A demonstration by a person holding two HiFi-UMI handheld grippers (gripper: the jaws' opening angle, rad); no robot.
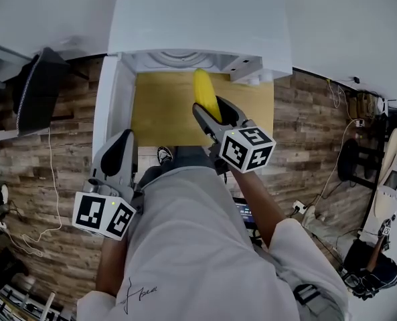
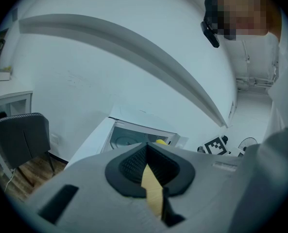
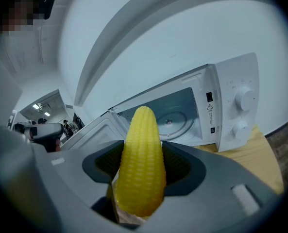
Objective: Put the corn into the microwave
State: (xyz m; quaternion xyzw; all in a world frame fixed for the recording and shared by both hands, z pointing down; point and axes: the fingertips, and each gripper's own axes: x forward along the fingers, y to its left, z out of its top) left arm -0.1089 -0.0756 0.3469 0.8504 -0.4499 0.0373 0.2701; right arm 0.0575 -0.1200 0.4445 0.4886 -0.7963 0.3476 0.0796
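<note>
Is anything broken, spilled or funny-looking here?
Nothing stands out. The corn is whole and sits snugly in the right gripper. The microwave stands straight on the wooden table with its door open, and nothing has spilled.

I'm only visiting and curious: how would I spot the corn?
Find the white microwave, door open, on the wooden table. In front of it, the right gripper grips the corn: a tapered cob, the only bright yellow thing there.
</note>
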